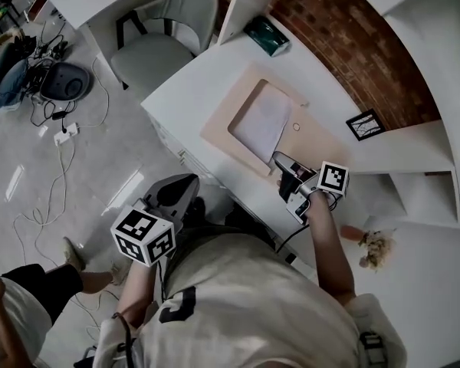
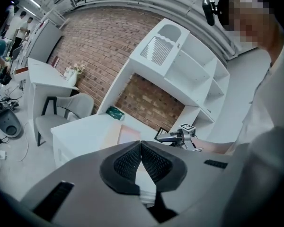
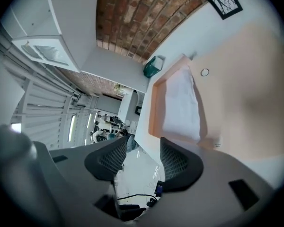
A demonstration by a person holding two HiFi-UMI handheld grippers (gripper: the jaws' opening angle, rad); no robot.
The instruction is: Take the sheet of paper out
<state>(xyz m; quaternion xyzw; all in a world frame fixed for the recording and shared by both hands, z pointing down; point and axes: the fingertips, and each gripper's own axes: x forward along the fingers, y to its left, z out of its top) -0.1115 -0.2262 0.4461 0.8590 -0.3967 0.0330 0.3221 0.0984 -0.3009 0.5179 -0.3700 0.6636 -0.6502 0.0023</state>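
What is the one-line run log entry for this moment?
left gripper: shut, empty, off white desk | right gripper: open, empty, by near edge of peach flat folder | white paper sheet: inside folder, not out

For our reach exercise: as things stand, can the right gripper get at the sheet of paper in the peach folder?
Probably yes: the right gripper hovers open and empty at the near edge of the peach folder, with nothing between it and the sheet of paper.
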